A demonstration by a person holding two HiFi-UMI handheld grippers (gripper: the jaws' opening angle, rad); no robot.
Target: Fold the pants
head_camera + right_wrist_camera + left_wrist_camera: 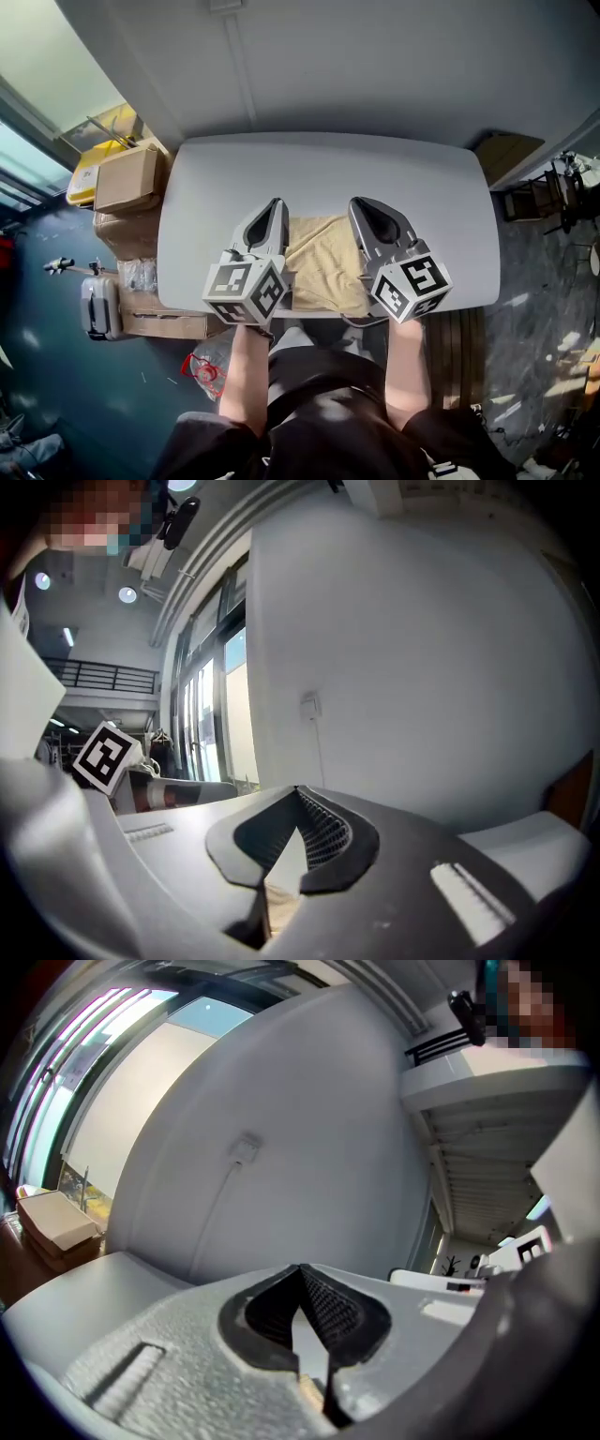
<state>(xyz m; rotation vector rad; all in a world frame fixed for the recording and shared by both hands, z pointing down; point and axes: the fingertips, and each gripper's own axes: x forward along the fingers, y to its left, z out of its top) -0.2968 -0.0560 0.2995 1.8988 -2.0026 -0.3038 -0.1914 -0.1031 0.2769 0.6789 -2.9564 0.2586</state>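
Note:
The beige pants (323,262) lie rumpled on the near middle of the grey table (328,169), their near edge reaching the table's front. Both grippers are held up above that near edge, side by side and pointing away toward the wall. My left gripper (275,203) is at the pants' left edge and my right gripper (359,203) at their right edge. In the left gripper view the jaws (300,1271) meet at the tips, with beige cloth (307,1389) in the slit below. The right gripper (298,792) looks the same, with cloth (281,904) in its slit.
Cardboard boxes (127,178) and a small suitcase (98,305) stand on the floor left of the table. A wooden board (506,150) and dark racks (548,197) are to the right. A plain wall runs behind the table. The person's dark-clad legs are at the front edge.

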